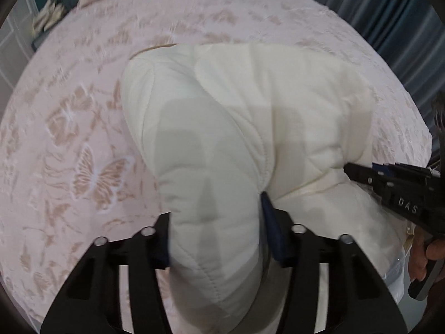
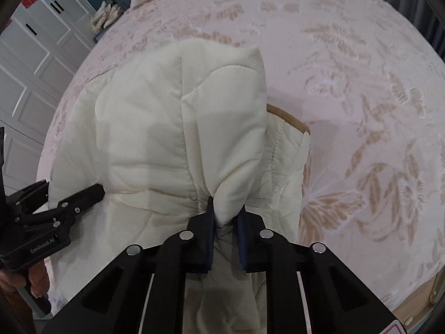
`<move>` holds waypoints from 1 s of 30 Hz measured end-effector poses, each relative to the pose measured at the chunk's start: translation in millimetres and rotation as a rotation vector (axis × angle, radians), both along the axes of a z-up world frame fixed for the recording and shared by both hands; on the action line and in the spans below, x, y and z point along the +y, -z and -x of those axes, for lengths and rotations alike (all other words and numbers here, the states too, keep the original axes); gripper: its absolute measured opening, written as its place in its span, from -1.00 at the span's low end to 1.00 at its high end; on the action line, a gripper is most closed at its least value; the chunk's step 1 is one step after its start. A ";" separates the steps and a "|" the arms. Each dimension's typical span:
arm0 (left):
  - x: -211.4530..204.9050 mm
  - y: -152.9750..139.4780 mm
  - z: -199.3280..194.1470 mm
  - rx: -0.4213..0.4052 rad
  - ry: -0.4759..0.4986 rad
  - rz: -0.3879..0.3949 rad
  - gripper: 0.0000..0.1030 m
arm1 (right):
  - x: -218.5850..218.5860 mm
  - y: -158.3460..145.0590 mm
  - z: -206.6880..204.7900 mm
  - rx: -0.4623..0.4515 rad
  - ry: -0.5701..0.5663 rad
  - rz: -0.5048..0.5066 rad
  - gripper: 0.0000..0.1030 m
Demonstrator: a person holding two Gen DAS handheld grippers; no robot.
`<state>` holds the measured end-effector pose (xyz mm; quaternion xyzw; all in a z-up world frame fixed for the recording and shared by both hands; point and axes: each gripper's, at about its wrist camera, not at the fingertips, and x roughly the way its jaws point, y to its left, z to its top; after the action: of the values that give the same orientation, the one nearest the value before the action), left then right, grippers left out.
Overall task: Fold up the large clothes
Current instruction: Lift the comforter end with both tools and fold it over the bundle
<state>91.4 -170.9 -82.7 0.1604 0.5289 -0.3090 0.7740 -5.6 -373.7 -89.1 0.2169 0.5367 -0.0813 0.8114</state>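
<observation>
A cream quilted jacket point(image 1: 250, 105) lies bunched on a pink bed. My left gripper point(image 1: 215, 222) is shut on a thick padded fold of it, which bulges up between the blue pads. My right gripper point(image 2: 225, 208) is shut on a thinner pinch of the same jacket point(image 2: 167, 128), and the fabric rises in a peak above the pads. A tan lining edge point(image 2: 289, 117) shows on the jacket's right side. In the left wrist view, the right gripper's black fingers point(image 1: 364, 174) reach into the jacket from the right. The right wrist view has the left gripper's fingers point(image 2: 89, 193) at the jacket's left side.
The pink bedspread point(image 1: 69, 139) with tan butterfly and leaf patterns spreads around the jacket. White wardrobe doors point(image 2: 33, 55) stand to the left, and grey curtains point(image 1: 389, 14) hang at the far right. A wooden bed corner point(image 2: 417, 306) shows low on the right. A person's hand point(image 1: 428, 253) holds a gripper handle.
</observation>
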 end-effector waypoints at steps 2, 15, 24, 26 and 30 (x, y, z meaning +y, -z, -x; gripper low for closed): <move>6.6 -13.4 7.3 -0.022 0.006 0.017 -0.24 | 5.0 -16.2 7.5 -0.040 0.011 0.008 -0.77; 62.6 -41.7 23.0 -0.006 -0.052 0.123 -0.28 | 43.7 -42.7 22.0 -0.095 0.022 -0.002 -0.79; 75.2 11.8 9.6 0.064 -0.103 0.085 0.13 | 32.8 19.2 18.1 0.015 0.069 -0.100 0.22; 75.4 16.6 6.4 0.069 -0.119 0.074 0.27 | 28.9 25.4 13.7 0.045 0.068 -0.123 0.22; 85.7 21.6 2.8 0.105 -0.166 0.100 0.47 | 28.5 11.5 23.9 0.042 0.098 -0.046 0.52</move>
<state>88.6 -85.2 -104.3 0.0610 0.5643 -0.2778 0.7750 -29.5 -345.2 -100.6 0.2596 0.5439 -0.1132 0.7899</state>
